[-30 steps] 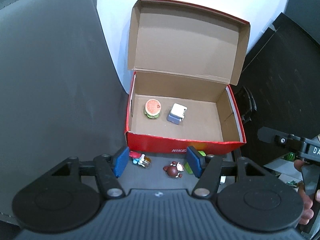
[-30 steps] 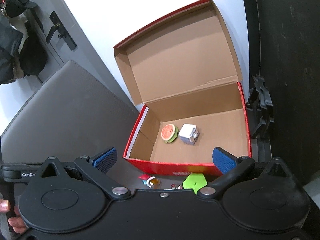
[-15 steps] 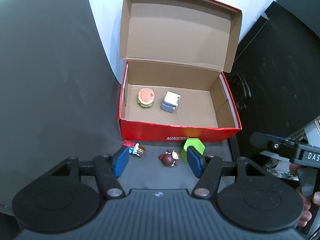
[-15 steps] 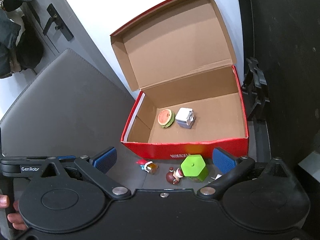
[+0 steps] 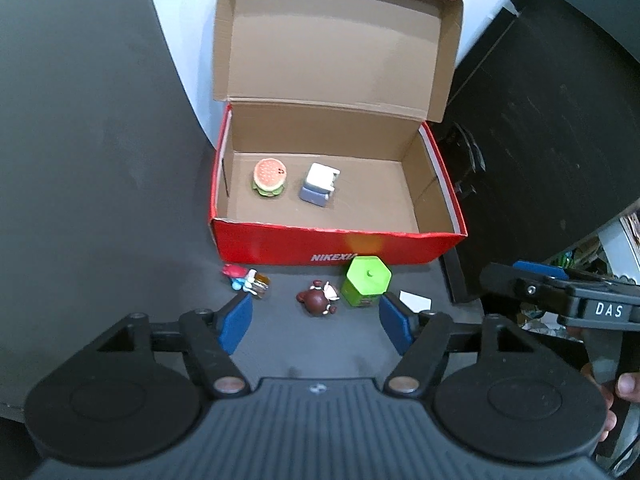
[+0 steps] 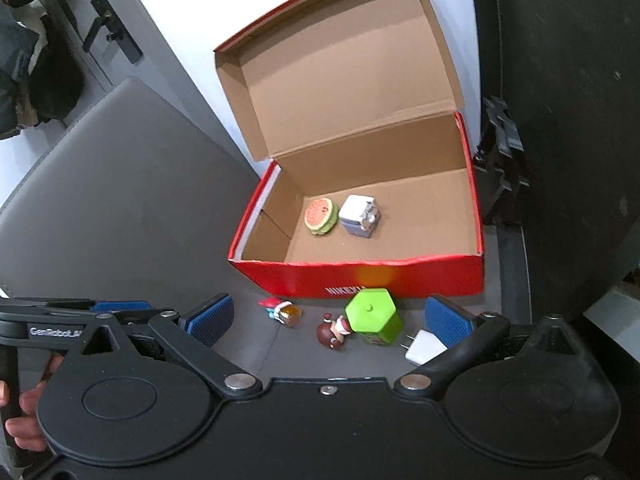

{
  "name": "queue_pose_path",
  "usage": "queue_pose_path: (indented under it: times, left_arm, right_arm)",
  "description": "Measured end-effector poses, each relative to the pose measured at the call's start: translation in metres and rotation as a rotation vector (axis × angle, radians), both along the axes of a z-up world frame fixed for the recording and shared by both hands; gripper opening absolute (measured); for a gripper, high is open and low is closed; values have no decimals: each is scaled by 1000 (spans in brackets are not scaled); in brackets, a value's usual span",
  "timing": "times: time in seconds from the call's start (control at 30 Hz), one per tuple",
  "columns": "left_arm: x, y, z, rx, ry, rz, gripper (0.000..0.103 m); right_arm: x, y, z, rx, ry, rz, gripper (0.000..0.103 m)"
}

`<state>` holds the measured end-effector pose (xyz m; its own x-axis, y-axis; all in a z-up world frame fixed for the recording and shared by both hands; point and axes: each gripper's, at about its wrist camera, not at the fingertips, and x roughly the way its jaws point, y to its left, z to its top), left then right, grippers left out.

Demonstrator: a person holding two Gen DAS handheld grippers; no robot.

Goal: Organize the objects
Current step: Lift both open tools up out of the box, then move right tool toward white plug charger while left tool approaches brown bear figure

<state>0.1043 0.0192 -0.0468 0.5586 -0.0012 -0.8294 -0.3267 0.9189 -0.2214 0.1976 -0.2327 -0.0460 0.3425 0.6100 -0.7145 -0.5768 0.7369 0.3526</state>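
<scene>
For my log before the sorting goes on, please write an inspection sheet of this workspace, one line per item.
Surface: dark grey table top.
Job's things: open red shoebox holds burger toy and white-blue cube; in front of it lie red-capped figure, brown figure, green hexagonal container, white charger.
Clutter: black clips beside the box.
Grippers: left tongs open; right tongs open; both hold nothing.
Cables: nothing seen.
Surroundings: white wall, door handle.
</scene>
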Motion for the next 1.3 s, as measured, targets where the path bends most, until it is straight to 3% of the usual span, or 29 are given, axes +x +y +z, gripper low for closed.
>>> queue_pose_path:
  times: [0.3,0.5,0.77,1.3]
  left_arm:
    - [8,-7,-8,-20,22,-7,79]
    - [18,-9,-23,-43,49,8,84]
    - [27,-12,-37,-72,68,15,84]
    - [45,4,-69,-137,111,135,84]
  right_arm:
    - [2,-4,-3,-34,-7,7,103]
    - [5,2,-9,-111,-29,32,103]
    - [15,10,-18,-185,-31,78,103]
    - [33,33,-49,-341,-15,189,103]
